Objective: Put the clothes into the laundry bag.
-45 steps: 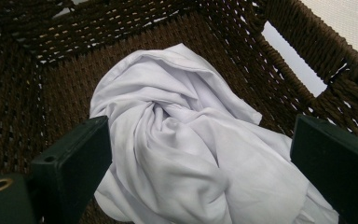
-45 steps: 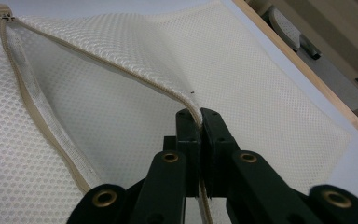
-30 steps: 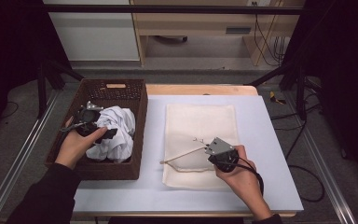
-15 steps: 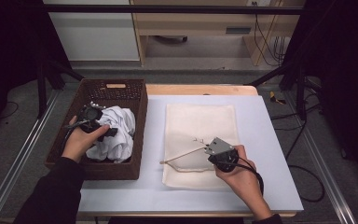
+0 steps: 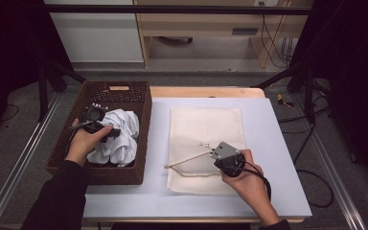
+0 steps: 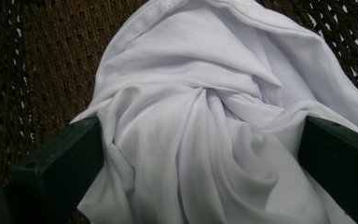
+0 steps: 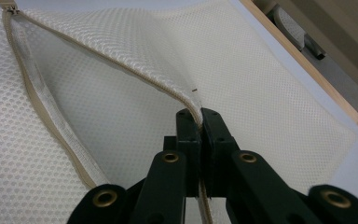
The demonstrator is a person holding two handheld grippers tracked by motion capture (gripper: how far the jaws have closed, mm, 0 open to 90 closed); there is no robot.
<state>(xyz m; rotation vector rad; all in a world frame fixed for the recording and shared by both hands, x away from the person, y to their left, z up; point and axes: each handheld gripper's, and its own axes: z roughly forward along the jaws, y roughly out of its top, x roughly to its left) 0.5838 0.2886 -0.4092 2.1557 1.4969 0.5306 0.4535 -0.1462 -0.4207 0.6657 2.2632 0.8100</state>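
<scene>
A crumpled white cloth (image 5: 120, 137) lies in the brown wicker basket (image 5: 146, 122) at the table's left. My left gripper (image 5: 107, 131) is down in the basket, open, its jaws standing wide on either side of a bunched fold of the cloth (image 6: 205, 130). A cream mesh laundry bag (image 5: 206, 125) lies flat on the blue table top. My right gripper (image 5: 214, 154) is shut on the bag's upper zipper edge (image 7: 193, 100) and holds it lifted, so the mouth gapes toward the basket. In the right gripper view, the right gripper (image 7: 200, 114) pinches the seam.
The basket's near wall (image 5: 110, 175) stands between the cloth and the table front. The bag's zipper pull (image 7: 7, 5) sits at the far end of the opening. A wooden strip (image 5: 206, 92) edges the table's back. Metal rails (image 5: 24, 158) run along the table's sides.
My left gripper has sunk a little and shifted onto the white cloth in the basket. The right gripper has kept still on the bag's edge.
</scene>
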